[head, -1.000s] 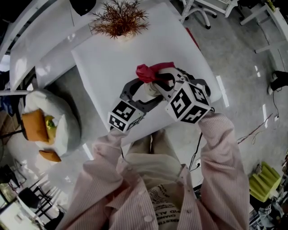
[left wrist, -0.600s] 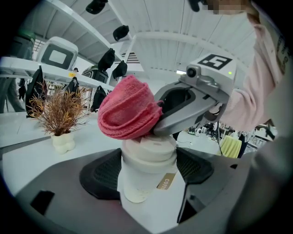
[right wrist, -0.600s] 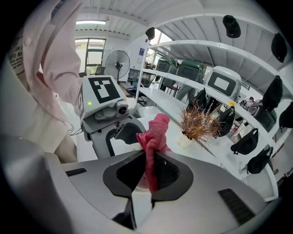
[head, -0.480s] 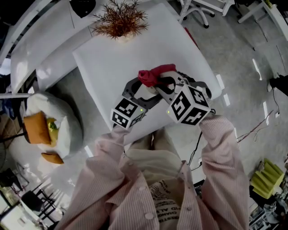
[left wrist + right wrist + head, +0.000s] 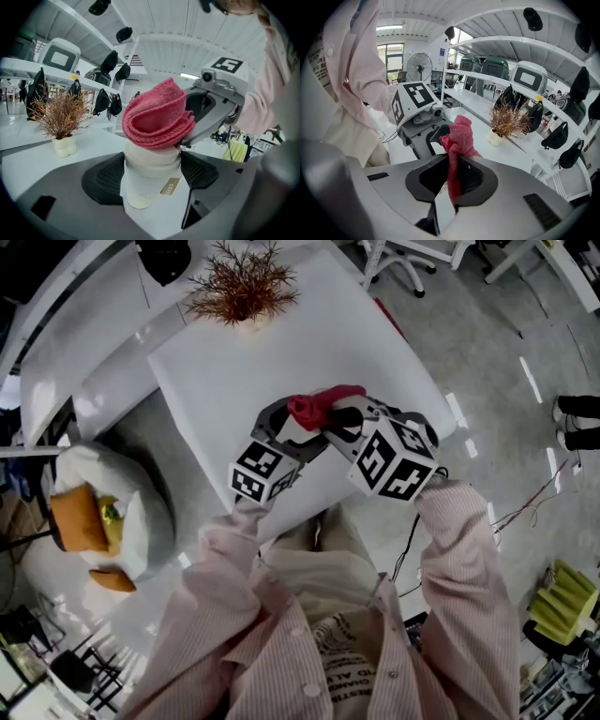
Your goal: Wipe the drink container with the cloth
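My left gripper (image 5: 152, 174) squeezes the white cup (image 5: 146, 192). My right gripper (image 5: 451, 180) pinches the red cloth (image 5: 157, 117) (it sits on the cup's top).

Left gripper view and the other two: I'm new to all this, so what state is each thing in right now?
left gripper: shut on the paper coffee cup.
right gripper: shut on the red cloth.
paper coffee cup: upright, lid on, gripped on both sides.
red cloth: bunched up, resting on the cup's lid.
dried plant: standing upright in its white vase on the table.
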### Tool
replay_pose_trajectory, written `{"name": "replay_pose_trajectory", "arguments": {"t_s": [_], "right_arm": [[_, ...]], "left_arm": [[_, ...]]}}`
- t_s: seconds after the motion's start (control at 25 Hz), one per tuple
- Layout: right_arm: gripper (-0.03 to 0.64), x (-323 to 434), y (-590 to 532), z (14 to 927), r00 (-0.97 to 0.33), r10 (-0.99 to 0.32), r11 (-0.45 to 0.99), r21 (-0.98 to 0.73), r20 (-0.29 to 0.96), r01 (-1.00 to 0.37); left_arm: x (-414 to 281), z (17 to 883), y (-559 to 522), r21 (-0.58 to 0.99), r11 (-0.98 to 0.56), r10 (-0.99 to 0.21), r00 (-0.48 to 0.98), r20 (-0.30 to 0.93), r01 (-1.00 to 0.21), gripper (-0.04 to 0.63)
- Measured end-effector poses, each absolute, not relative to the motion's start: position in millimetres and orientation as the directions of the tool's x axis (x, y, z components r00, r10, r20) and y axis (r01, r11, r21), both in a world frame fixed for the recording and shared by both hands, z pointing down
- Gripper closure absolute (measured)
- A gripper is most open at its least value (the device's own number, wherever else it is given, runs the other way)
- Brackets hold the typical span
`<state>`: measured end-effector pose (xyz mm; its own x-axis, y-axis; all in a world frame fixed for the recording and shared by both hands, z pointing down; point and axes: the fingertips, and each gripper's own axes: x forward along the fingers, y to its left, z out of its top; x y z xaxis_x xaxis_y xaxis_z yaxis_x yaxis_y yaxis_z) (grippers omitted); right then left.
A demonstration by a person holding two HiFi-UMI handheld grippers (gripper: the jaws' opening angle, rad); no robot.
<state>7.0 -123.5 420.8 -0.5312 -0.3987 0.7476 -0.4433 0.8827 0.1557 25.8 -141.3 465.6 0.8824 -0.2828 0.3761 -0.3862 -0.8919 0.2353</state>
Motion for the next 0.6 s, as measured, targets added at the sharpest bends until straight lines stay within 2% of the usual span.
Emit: {"name": "replay_pose_trajectory", "arguments": {"t_s": [0.6], "right_arm": [[0.574, 12.2, -106.4, 419.0, -0.528, -0.421, 0.855, 0.128, 0.738, -0.503]], "left_arm": [[26.3, 465.7, -141.6, 0.237, -0.892, -0.284, 0.886, 0.367, -0.385, 0.224]]}}
